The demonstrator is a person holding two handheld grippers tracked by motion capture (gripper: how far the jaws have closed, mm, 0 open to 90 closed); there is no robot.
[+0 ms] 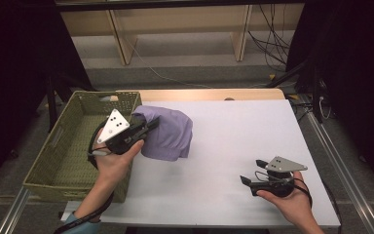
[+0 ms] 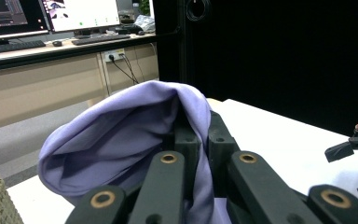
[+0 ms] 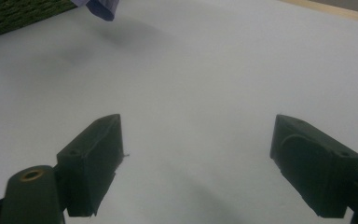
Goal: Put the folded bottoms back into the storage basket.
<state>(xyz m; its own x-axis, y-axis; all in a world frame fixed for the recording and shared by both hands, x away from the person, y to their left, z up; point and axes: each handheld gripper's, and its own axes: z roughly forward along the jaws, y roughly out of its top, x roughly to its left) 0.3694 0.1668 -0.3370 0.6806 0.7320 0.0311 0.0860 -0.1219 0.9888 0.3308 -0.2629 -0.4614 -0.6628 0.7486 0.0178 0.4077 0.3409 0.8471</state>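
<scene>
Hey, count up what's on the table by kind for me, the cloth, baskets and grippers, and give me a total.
Purple cloth: 1, held up by the left gripper
Green woven basket: 1, at the table's left edge
Handheld grippers: 2, the left one shut on the cloth, the right gripper with its fingers apart over the white table
Total: 4

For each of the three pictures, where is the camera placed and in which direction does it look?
High view: above the table's near side, looking forward and down; both forearms, left gripper, right gripper, green basket.
Left gripper view: on that gripper, looking along shut jaws pinching the purple cloth; desks and monitors behind.
Right gripper view: looking along open jaws at the white table.
Shared: the cloth shows in all three.
</scene>
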